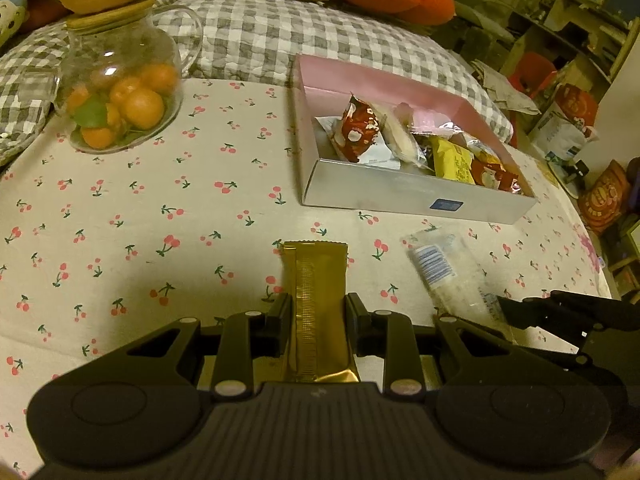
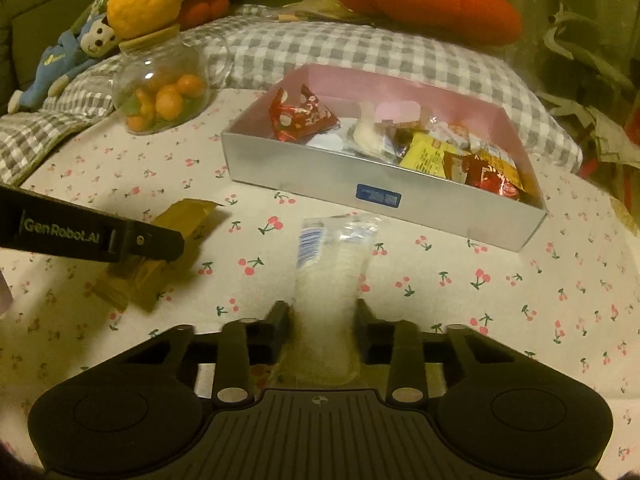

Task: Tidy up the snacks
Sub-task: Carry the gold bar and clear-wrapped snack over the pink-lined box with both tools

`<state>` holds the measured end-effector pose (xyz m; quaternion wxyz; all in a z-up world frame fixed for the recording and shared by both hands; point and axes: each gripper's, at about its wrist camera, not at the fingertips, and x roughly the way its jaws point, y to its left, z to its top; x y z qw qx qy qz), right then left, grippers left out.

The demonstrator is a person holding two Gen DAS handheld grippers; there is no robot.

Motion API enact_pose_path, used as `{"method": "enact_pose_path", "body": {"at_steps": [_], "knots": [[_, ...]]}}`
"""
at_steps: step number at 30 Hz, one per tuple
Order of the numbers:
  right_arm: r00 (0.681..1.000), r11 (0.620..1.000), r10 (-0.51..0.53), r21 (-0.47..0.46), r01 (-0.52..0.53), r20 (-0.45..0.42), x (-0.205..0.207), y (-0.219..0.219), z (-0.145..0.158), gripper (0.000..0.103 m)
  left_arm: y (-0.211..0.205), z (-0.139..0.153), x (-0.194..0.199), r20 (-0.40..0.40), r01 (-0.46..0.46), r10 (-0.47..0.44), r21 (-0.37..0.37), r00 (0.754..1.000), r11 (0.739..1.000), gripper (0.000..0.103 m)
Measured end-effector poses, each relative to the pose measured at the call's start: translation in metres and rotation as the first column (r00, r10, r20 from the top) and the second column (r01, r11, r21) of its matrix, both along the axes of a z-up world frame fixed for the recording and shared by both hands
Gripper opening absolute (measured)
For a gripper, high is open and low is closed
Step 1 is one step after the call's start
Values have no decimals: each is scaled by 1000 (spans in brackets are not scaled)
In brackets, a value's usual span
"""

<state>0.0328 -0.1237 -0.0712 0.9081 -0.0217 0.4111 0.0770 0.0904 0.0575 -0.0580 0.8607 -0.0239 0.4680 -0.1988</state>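
My left gripper (image 1: pixel 316 312) is shut on a gold snack packet (image 1: pixel 314 280), which sticks out forward over the cherry-print cloth; the packet also shows in the right wrist view (image 2: pixel 176 232). My right gripper (image 2: pixel 323 316) is shut on a clear wrapped snack with a barcode (image 2: pixel 332 264), also seen in the left wrist view (image 1: pixel 448 272). A silver box with a pink inside (image 1: pixel 400 196) (image 2: pixel 400 200) stands beyond both grippers and holds several wrapped snacks, red, yellow and white.
A glass jar of small oranges (image 1: pixel 120 92) (image 2: pixel 160 88) with a big orange on its lid stands at the far left. Checked cushions (image 1: pixel 280 36) and an orange plush (image 2: pixel 428 0) lie behind the box. Clutter lies off the table's right edge.
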Motion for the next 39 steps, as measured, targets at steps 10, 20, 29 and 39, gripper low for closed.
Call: {"method": "enact_pose_path", "body": {"at_steps": [10, 20, 29, 39], "knots": [[996, 984, -59, 167, 68, -60, 3, -23, 8, 24, -3, 0, -2, 7, 23, -23, 4, 1000, 1000, 26], [987, 919, -98, 369, 140, -128, 4, -54, 18, 23, -10, 7, -3, 10, 39, -39, -37, 999, 999, 26], [991, 903, -108, 409, 133, -85, 8, -68, 46, 23, -18, 28, 2, 66, 58, -53, -82, 996, 995, 26], [984, 895, -173, 409, 175, -42, 34, -96, 67, 23, -33, 49, 36, 112, 24, -10, -130, 994, 991, 26]]}}
